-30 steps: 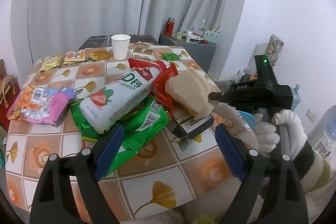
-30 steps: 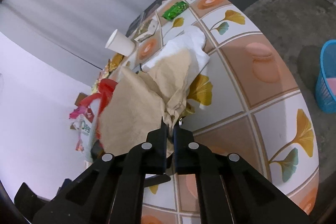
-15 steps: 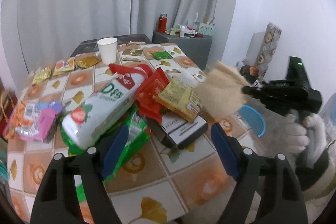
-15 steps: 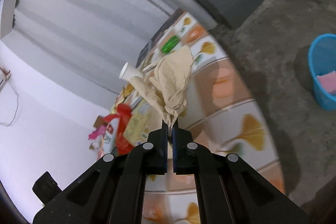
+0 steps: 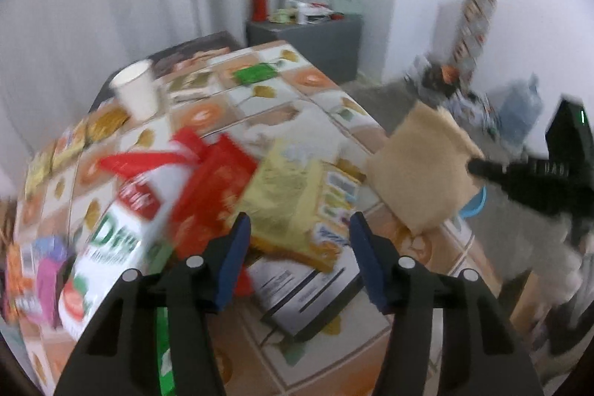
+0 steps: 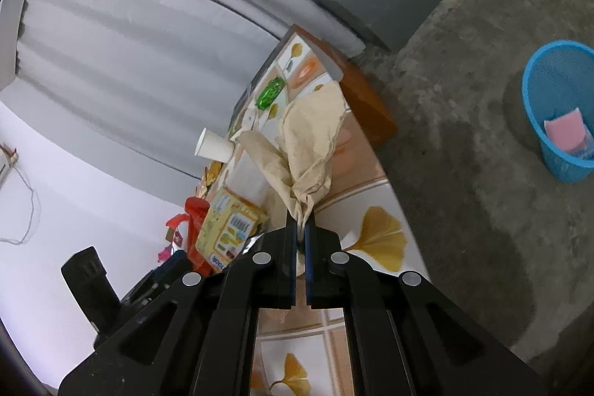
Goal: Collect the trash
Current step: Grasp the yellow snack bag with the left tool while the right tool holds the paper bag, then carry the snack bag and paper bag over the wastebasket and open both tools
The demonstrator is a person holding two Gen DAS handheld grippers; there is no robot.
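Observation:
A pile of snack wrappers lies on the tiled table. My left gripper hovers over the pile, its jaws closing. A yellow snack packet lies below and between the blue pads, which do not press on it. My right gripper is shut on a crumpled brown paper and holds it in the air at the table's right edge. In the left wrist view that brown paper hangs from the right gripper. A blue bin stands on the floor with a pink item in it.
The table also holds a white paper cup, a white strawberry-print pack, red wrappers, a dark box and a green packet. A grey cabinet stands behind. The floor is bare concrete.
The right gripper lifted the brown paper off the pile and carried it right, past the table edge. The left gripper moved in over the yellow packet and its jaws narrowed.

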